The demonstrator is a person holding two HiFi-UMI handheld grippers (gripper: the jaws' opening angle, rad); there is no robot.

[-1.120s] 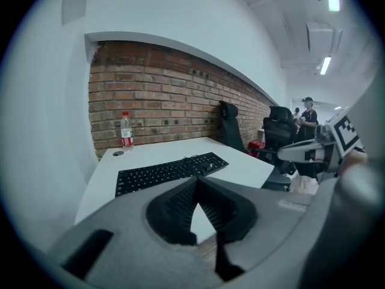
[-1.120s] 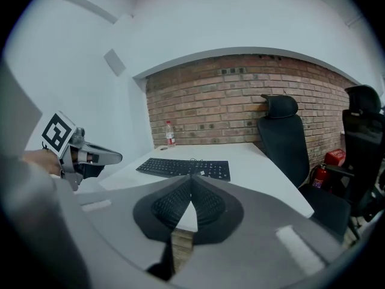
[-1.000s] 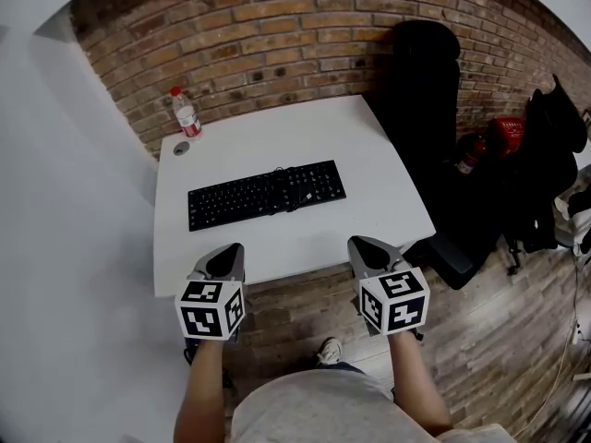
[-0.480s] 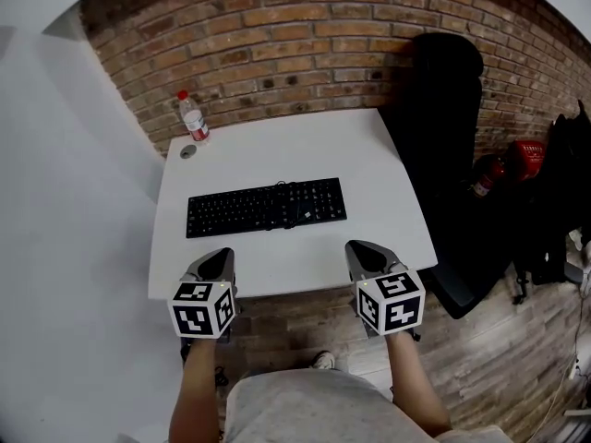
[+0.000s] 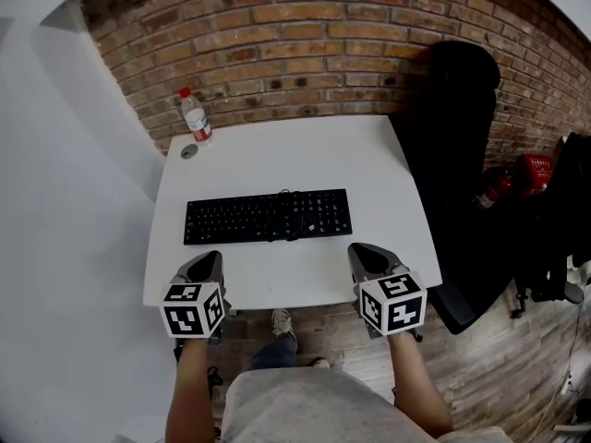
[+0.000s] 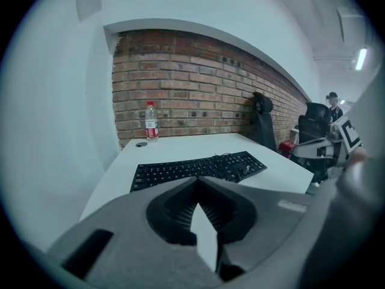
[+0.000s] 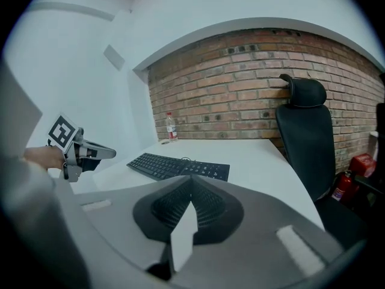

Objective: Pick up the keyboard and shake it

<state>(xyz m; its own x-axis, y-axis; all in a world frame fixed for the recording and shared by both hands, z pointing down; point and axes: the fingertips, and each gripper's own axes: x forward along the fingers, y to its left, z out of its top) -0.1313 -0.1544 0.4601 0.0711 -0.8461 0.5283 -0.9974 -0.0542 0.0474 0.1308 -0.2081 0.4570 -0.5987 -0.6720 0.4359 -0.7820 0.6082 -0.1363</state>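
A black keyboard [image 5: 268, 217] lies flat on the white table [image 5: 286, 160], its cable looped at its middle; it also shows in the left gripper view as the keyboard [image 6: 195, 167] and in the right gripper view as the keyboard [image 7: 178, 167]. My left gripper [image 5: 207, 259] is shut and empty at the table's front left edge, short of the keyboard. My right gripper [image 5: 362, 251] is shut and empty at the front right edge, also apart from the keyboard. Both point towards the table.
A water bottle [image 5: 194, 115] and a small round cap [image 5: 189, 151] stand at the table's back left corner by the brick wall. A black office chair [image 5: 459, 137] and a red fire extinguisher [image 5: 517, 175] are right of the table. A white wall is on the left.
Both grippers have drawn back a little and lower towards the table's front edge, the left one further left. The keyboard lies where it was.
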